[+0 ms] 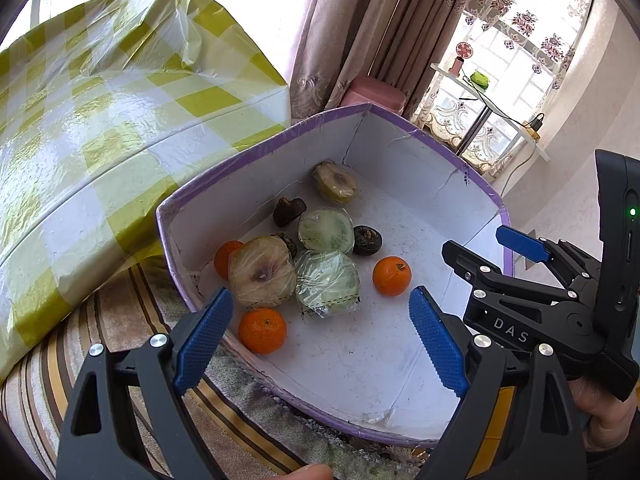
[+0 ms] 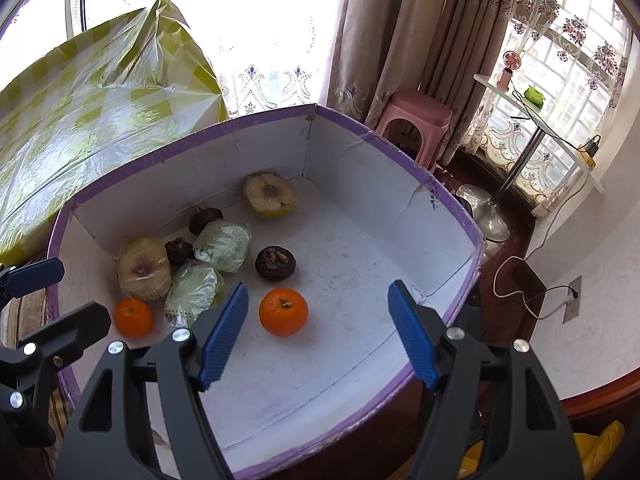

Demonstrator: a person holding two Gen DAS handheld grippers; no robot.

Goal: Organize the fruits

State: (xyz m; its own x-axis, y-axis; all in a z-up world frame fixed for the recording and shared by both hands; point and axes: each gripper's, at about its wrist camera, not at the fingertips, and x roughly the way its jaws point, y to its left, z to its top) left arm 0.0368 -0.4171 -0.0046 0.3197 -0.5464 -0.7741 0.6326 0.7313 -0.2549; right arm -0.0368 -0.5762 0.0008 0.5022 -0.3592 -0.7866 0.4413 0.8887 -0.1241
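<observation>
Nearest the lens, blue ribbed fingers (image 2: pixel 224 336) of the right gripper (image 2: pixel 318 332), spread wide with nothing between them, poised over the near rim of the purple-edged box (image 2: pixel 404 168). Just ahead of the gap, a lone orange (image 2: pixel 283 311), sitting apart from the rest, looks the likeliest pick. Left gripper (image 1: pixel 322 336) likewise spread and empty, hovering over the box's near corner, an orange (image 1: pixel 262 330) just inside its left finger. Both tools angled down into the box, probably to keep every fruit in sight.

All fruit inside the box: wrapped pale halves (image 1: pixel 262 272) and wrapped green pieces (image 1: pixel 326 230) crowded to one side, dark shrivelled fruits (image 1: pixel 367 240) among them, another half (image 1: pixel 335 182) alone toward the far corner, a third orange (image 1: pixel 226 258) half hidden behind the wrapped half. Mixed, not grouped by kind; whether sorting is under way or ended, impossible to say.

Box floor white and scuffed, walls cracked. Beneath it a striped cloth (image 1: pixel 120 320). Alongside, a bulky shape under yellow-checked plastic (image 1: pixel 120 120). Beyond: curtains (image 2: pixel 380 40), a pink stool (image 2: pixel 416 120), bright windows, a small white table (image 2: pixel 536 116).
</observation>
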